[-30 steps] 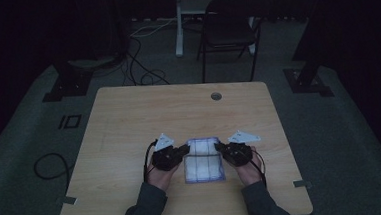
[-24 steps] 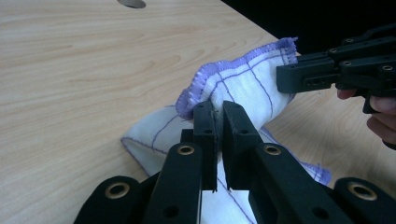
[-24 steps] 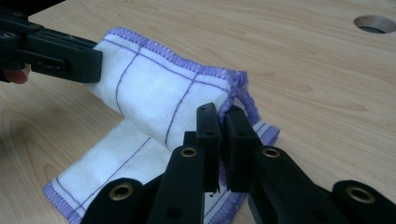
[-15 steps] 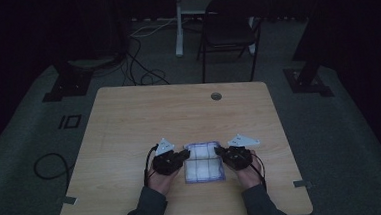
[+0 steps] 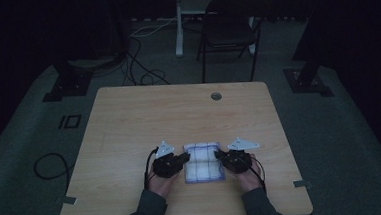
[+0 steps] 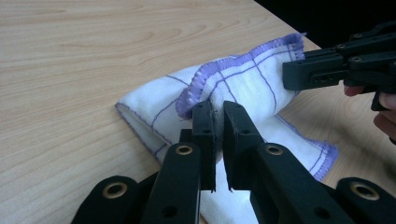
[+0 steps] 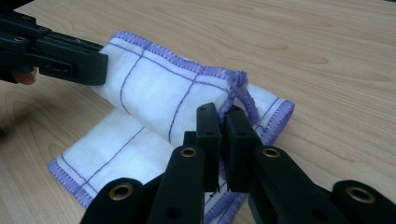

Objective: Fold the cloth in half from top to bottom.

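Observation:
A white cloth point(image 5: 204, 162) with purple grid lines and a purple hem lies folded near the front edge of the wooden table point(image 5: 129, 121). My left gripper point(image 5: 185, 158) pinches its left side and my right gripper point(image 5: 218, 157) its right side. In the left gripper view the left gripper point(image 6: 218, 109) is shut on a raised fold of the cloth point(image 6: 243, 84), with the right gripper point(image 6: 299, 74) gripping the far end. In the right gripper view the right gripper point(image 7: 222, 114) is shut on the hemmed corner of the cloth point(image 7: 154, 98). The upper layer is lifted and drapes over the lower one.
A round cable hole point(image 5: 216, 96) sits near the table's far edge. Beyond the table stand a dark chair point(image 5: 234, 29), a white post point(image 5: 178, 23) and stand bases, with cables point(image 5: 141, 65) on the floor. The room is dim.
Both grippers have drawn slightly toward the person with the cloth's edge, and the cloth looks a little shorter from front to back.

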Demonstrator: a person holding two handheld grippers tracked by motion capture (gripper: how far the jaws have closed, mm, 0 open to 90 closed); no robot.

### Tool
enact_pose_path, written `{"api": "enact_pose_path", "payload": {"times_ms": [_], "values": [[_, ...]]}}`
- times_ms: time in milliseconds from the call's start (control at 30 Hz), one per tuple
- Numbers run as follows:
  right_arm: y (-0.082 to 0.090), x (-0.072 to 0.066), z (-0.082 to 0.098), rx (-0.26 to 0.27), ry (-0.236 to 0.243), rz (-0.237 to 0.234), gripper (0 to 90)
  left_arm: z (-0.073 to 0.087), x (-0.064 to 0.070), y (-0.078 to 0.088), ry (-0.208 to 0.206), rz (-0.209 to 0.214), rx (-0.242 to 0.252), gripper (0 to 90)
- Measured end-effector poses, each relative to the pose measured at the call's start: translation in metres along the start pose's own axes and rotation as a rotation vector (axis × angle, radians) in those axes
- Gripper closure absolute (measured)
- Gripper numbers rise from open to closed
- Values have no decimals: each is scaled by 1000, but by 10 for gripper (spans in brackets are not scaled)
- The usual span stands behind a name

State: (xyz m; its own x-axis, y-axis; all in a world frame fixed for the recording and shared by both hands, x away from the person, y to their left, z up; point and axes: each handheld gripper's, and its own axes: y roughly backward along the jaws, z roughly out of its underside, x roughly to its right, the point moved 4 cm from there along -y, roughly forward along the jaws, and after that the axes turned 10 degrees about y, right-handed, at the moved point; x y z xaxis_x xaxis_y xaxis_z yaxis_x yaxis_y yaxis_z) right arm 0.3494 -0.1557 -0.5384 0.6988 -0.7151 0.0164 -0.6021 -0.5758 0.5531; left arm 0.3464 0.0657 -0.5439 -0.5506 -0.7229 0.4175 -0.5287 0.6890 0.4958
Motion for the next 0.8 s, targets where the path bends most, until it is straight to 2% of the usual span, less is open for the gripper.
{"api": "enact_pose_path", "payload": {"times_ms": [333,667,800], "values": [[-1,-3,3,-9,1,-12,871,3,-5,5,10,-8,9,830],[-1,-6,8,-22,-1,-17,870,-10,-18,9,44,-35,47,832],[-1,-7,10,-25,1,-18,870,-14,-20,6,49,-43,40,832]]}}
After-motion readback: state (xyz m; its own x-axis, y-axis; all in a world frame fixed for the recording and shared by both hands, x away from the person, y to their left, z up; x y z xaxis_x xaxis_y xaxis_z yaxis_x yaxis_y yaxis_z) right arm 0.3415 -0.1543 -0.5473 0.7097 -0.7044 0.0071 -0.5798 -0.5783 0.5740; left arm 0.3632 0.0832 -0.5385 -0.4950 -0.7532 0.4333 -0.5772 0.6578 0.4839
